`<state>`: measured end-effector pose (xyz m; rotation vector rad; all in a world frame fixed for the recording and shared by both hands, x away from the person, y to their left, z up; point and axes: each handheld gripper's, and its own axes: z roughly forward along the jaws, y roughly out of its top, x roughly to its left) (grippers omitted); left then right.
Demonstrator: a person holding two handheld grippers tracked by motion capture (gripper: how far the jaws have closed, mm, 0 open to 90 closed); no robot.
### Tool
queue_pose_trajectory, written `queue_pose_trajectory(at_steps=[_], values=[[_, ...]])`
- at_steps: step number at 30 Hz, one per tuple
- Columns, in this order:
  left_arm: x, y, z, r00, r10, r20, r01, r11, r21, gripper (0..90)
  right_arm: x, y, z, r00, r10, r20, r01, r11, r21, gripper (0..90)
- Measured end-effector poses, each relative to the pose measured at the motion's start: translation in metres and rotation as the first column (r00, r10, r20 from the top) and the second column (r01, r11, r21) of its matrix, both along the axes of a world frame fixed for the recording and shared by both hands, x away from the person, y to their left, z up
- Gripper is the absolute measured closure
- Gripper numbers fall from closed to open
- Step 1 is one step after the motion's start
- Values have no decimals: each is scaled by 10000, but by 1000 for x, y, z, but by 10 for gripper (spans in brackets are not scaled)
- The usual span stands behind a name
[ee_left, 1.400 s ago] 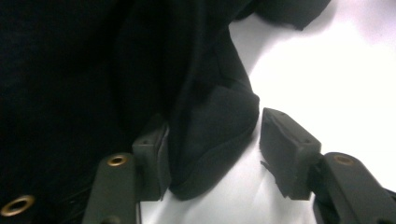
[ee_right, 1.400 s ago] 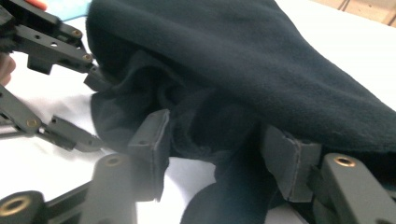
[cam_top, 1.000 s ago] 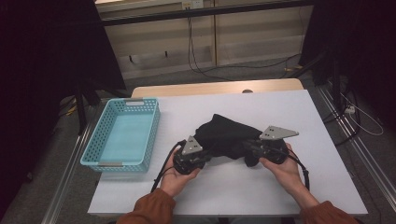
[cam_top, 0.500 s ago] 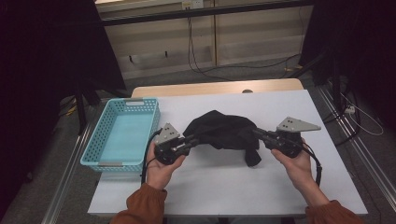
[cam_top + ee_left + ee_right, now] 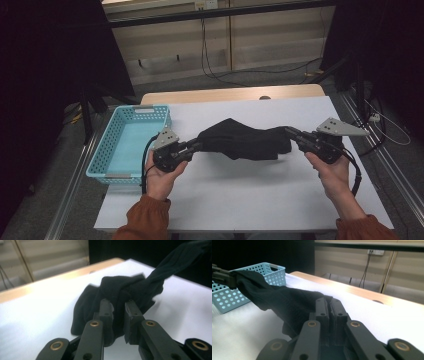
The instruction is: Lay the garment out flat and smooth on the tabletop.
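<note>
Both tongs, left (image 5: 196,146) and right (image 5: 291,132), clamp the black cloth (image 5: 245,141), hiding its ends.

No text, label, brand, number or sign can be read anywhere in these views (the pale wall socket (image 5: 375,251) behind the table carries nothing legible, and the turquoise basket (image 5: 111,150) shows only its pattern of holes).

Both forearms reach in from the near edge, well apart. The left hand (image 5: 159,176) holds the left gripper (image 5: 196,146) aimed right, its jaws clamped on black cloth (image 5: 243,139). The right gripper (image 5: 292,132) points left, jaws pinched on the cloth's other end.
</note>
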<state>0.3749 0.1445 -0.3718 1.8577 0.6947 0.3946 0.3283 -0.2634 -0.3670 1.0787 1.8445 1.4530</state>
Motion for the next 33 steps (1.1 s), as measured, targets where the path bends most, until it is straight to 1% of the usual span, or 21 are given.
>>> queue_pose_trajectory(at_steps=[1, 2, 3, 4, 6, 7, 11, 13, 16, 19, 20, 21, 22, 23, 25, 27, 29, 30, 31, 32, 33], values=[[5, 0, -9, 9995, 101, -288, -95, 9997, 205, 787, 1, 0, -3, 9999, -10, -128, 11, 10000, 41, 866], [5, 0, -9, 9995, 101, -288, -95, 9997, 205, 784, 1, 0, -3, 9999, -10, -128, 11, 10000, 41, 866], [10, 0, -18, 9983, 181, -556, -154, 9987, 479, 778, 4, 1, -8, 9995, 27, -305, -27, 10000, 2, 866], [10, 0, -18, 9983, 181, -556, -154, 9987, 479, 774, 5, 2, -10, 9993, 66, -381, -67, 10000, -34, 866], [14, -1, -27, 9963, 232, -825, -173, 9972, 723, 772, 6, 5, -12, 9988, 94, -476, -95, 10000, -29, 866], [16, -1, -33, 9948, 380, -945, -285, 9946, 997, 748, 7, 9, -15, 9982, 195, -575, -202, 9997, -111, 865], [19, 0, -38, 9921, 704, -1038, -579, 9912, 1188, 606, 8, 20, -23, 9947, 564, -862, -593, 9978, -307, 863], [19, 2, -37, 9926, 729, -974, -614, 9913, 1167, 612, 7, 25, -27, 9918, 713, -1056, -763, 9961, -438, 860], [19, 5, -37, 9922, 735, -1008, -629, 9924, 1054, 671, 0, 33, -36, 9826, 1093, -1499, -1171, 9921, -446, 854], [17, 2, -38, 9940, 502, -974, -389, 9926, 1153, 714, -11, 40, -45, 9680, 1453, -2045, -1713, 9784, -1159, 843], [17, 2, -38, 9940, 502, -974, -389, 9926, 1153, 713, -11, 40, -45, 9680, 1453, -2045, -1713, 9784, -1159, 843], [16, 0, -38, 9948, 395, -942, -275, 9917, 1253, 713, -14, 41, -48, 9628, 1559, -2206, -1856, 9752, -1208, 843], [13, -6, -39, 9951, 236, -959, -110, 9915, 1294, 695, -19, 41, -54, 9543, 1660, -2486, -2024, 9708, -1286, 842], [11, -9, -39, 9955, 113, -938, 11, 9914, 1311, 685, -22, 42, -57, 9508, 1670, -2611, -2084, 9680, -1396, 842], [9, -12, -39, 9962, -5, -870, 130, 9896, 1432, 669, -24, 42, -60, 9479, 1707, -2690, -2168, 9643, -1521, 843], [5, -18, -41, 9954, -283, -911, 423, 9868, 1562, 667, -30, 43, -64, 9430, 1756, -2827, -2295, 9583, -1704, 847], [2, -27, -46, 9940, -559, -942, 730, 9793, 1889, 650, -36, 45, -68, 9351, 1874, -3007, -2498, 9506, -1844, 850], [2, -27, -46, 9940, -559, -942, 730, 9793, 1889, 636, -36, 45, -68, 9351, 1874, -3007, -2498, 9506, -1844, 850], [2, -31, -50, 9936, -564, -982, 763, 9744, 2116, 619, -39, 47, -71, 9297, 1847, -3188, -2565, 9455, -2004, 850], [3, -32, -52, 9933, -568, -1006, 783, 9713, 2244, 598, -39, 47, -72, 9281, 1792, -3263, -2575, 9420, -2151, 849], [3, -33, -53, 9932, -521, -1042, 743, 9721, 2225, 574, -40, 48, -74, 9264, 1715, -3353, -2562, 9395, -2272, 848]])
